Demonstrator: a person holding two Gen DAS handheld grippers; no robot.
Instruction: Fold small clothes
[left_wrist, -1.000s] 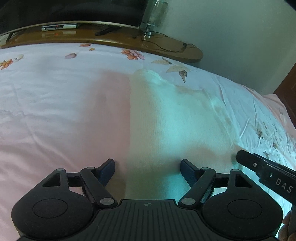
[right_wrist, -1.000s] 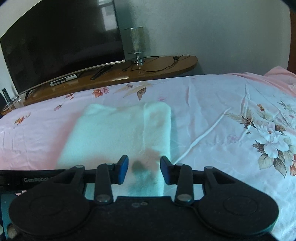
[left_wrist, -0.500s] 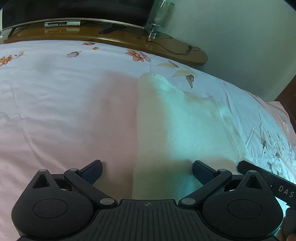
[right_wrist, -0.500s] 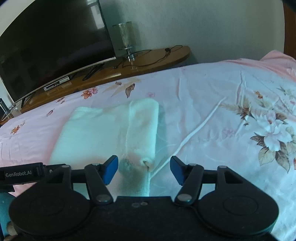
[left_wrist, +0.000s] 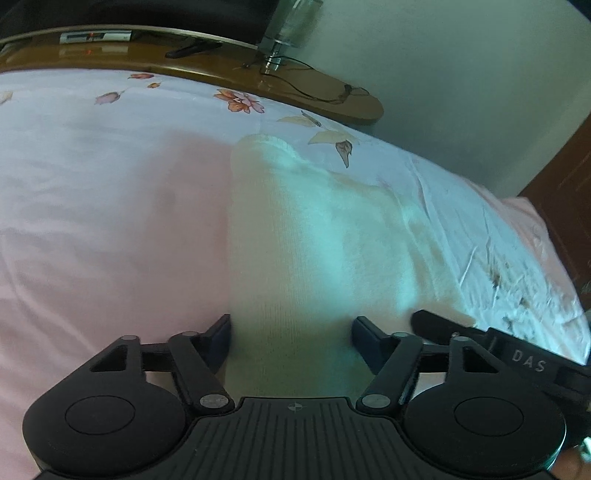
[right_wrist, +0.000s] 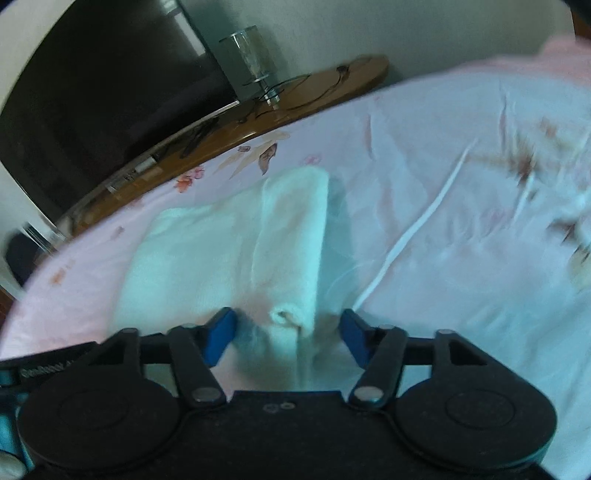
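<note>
Left claw (left_wrist: 291, 334) was spread wider half a second ago and is now narrowing around the near edge of the white garment (left_wrist: 317, 236) on the bed (left_wrist: 92, 206), while right claw (right_wrist: 287, 332) stays apart over the rolled right corner, so looks like they're lining up the next fold.

Bedsheet flowers (right_wrist: 524, 166) blurred (right wrist view).

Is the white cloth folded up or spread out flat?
Partly folded. The white cloth lies on the bed with its right side doubled over into a thicker strip.
</note>
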